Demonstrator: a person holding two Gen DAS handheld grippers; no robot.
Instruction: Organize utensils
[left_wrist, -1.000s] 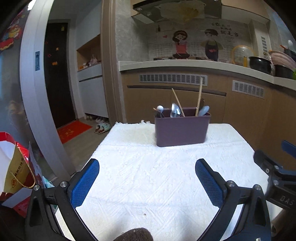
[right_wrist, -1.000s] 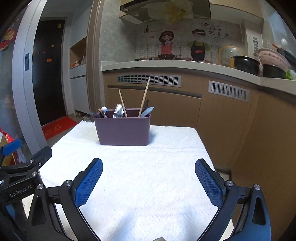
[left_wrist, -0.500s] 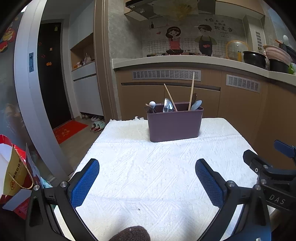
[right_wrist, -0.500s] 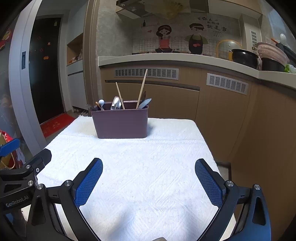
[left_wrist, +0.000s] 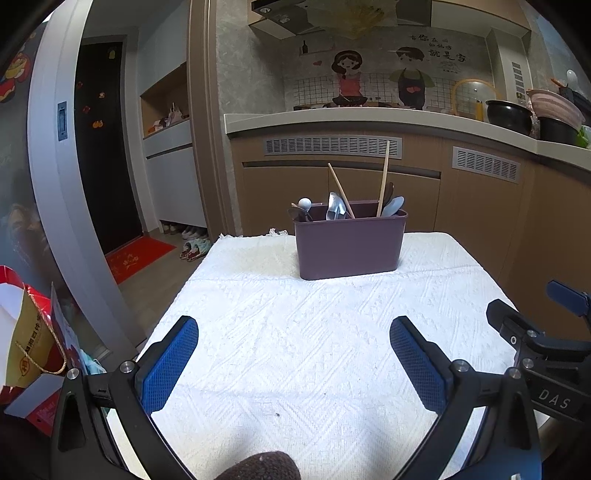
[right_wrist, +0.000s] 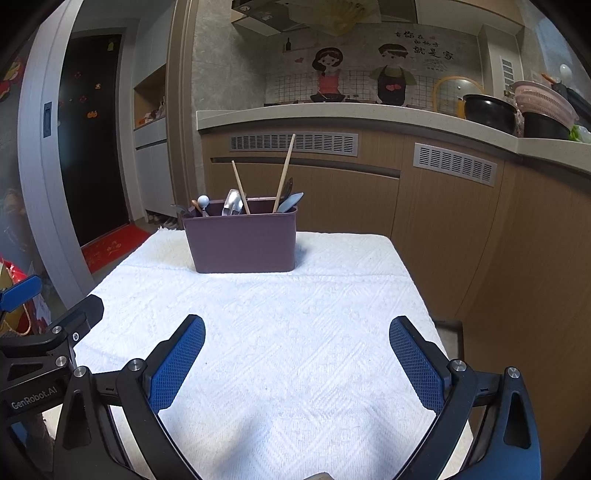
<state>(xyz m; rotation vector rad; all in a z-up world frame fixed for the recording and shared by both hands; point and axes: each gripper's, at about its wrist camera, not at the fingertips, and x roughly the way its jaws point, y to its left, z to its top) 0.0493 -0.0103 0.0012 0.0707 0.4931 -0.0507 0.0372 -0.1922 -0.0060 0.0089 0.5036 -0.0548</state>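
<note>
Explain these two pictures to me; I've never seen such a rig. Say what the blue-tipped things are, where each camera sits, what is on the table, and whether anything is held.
No robot here: a person holds one two-finger grasping tool in each hand. Each picture comes from a fisheye camera on one tool, looking forward along its blue-padded fingers. One view shows the left tool, with the right one's black body at its right edge. The other view shows the right tool. Both are open and hold nothing. Ahead, on a white textured cloth covering the table, stands a purple caddy holding spoons and two wooden chopsticks. A kitchen counter runs behind.
</note>
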